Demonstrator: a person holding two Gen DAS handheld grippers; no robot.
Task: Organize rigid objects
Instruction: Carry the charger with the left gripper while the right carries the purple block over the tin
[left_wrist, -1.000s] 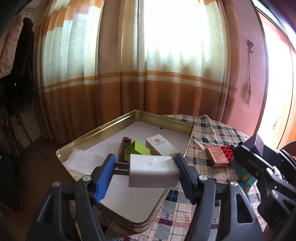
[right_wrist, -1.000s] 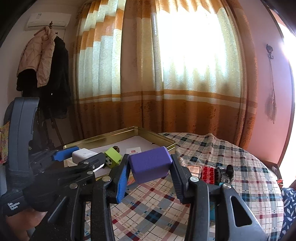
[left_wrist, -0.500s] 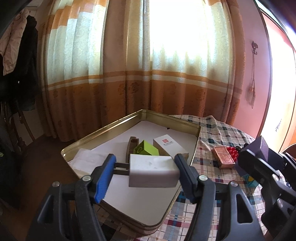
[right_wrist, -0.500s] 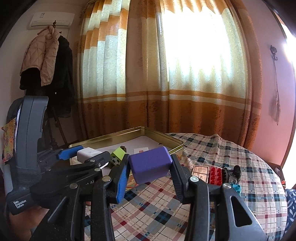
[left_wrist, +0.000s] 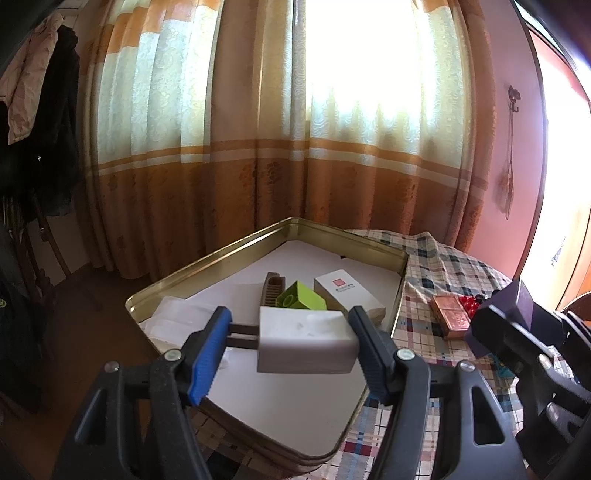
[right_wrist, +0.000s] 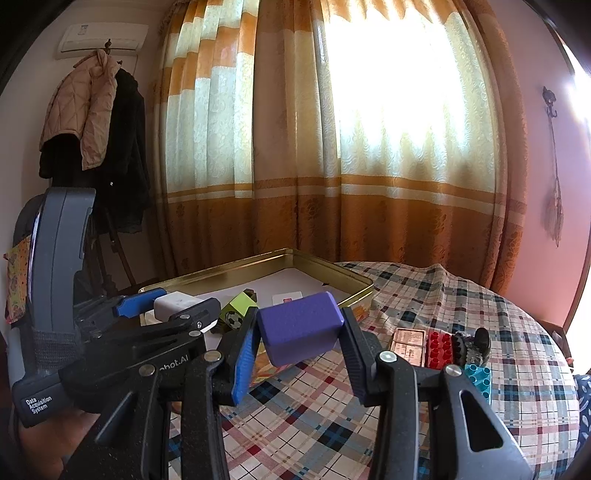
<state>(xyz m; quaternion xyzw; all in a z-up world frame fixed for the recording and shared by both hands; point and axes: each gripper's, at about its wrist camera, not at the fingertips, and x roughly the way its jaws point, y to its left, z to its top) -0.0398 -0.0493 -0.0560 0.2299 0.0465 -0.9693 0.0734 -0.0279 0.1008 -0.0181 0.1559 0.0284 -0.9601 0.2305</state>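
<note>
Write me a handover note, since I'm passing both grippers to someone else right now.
Left gripper: shut on the white charger, held above the gold tray.
Right gripper: shut on the purple block, over the table beside the tray.
Done: green box, white box and comb lie in the tray.
Left: set down both held items; the copper tin, red brick and blue brick remain on the table.
</note>
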